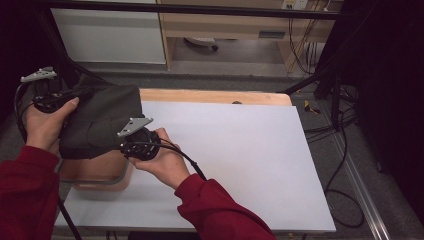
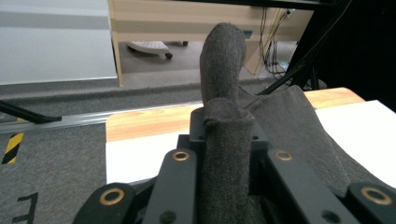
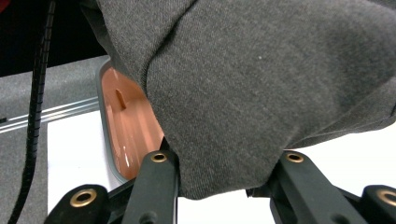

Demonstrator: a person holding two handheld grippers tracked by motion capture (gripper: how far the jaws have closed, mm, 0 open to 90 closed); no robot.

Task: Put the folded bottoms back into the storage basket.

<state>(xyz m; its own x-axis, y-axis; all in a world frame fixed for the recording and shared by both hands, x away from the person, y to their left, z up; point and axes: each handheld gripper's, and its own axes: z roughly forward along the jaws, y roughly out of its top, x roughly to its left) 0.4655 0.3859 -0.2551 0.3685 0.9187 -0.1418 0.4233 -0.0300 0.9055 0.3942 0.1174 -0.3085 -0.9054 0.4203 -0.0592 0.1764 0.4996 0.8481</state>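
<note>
A dark grey garment (image 1: 102,120), bunched into a thick fold, hangs in the air between two hand-held grippers over the left end of a white tabletop (image 1: 240,160). Its long axis runs roughly from the person's left hand, away at the far left, to the right hand, nearer the middle, though the folds make the exact line hard to judge. The left hand-held gripper (image 1: 75,95) is clamped shut on a narrow ridge of the cloth, which stands up between its black jaws in the left gripper view. The right hand-held gripper (image 1: 131,131) has its jaws closed on a wider wad of the same fabric, which spills out above them in the right gripper view. Directly beneath the garment sits a salmon-coloured bin (image 1: 100,175) with a grey rim, near the tabletop's left edge and close to its front edge. To the right, the white surface lies bare out to its right edge. A strip of bare wood (image 1: 215,96) shows along the tabletop's far edge.
</note>
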